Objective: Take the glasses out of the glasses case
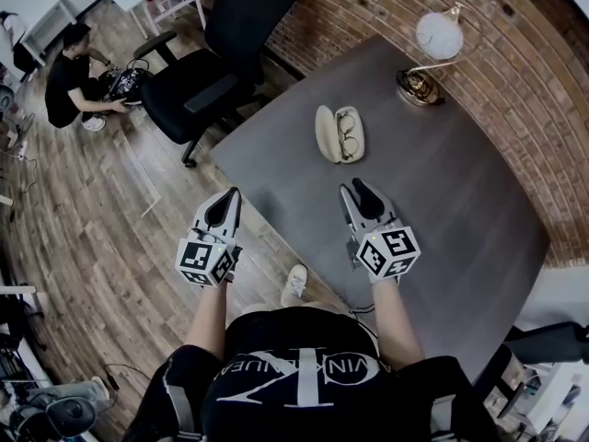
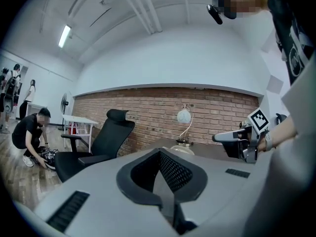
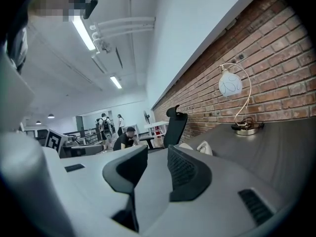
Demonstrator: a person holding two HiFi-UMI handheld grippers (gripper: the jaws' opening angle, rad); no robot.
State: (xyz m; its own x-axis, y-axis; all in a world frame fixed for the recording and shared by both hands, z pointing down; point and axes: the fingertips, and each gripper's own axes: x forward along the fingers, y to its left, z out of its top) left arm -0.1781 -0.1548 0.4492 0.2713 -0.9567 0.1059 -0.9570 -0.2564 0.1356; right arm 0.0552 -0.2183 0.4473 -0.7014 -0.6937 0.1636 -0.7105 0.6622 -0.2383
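Note:
An open cream glasses case (image 1: 337, 134) lies on the dark grey table (image 1: 442, 182), with thin-framed glasses (image 1: 348, 139) in its right half. Both grippers hover near the table's near edge, well short of the case. My left gripper (image 1: 236, 193) is over the table's left edge with its jaws together and nothing held; its tips (image 2: 160, 152) meet in the left gripper view. To the right, my right gripper (image 1: 353, 187) is over the table, jaws a little apart (image 3: 158, 154) and empty. The case (image 3: 201, 147) shows pale beyond it.
A globe desk lamp (image 1: 431, 55) stands at the table's far corner by the brick wall. A black office chair (image 1: 216, 58) sits off the table's left far side. A person (image 1: 72, 86) crouches on the wooden floor beyond it.

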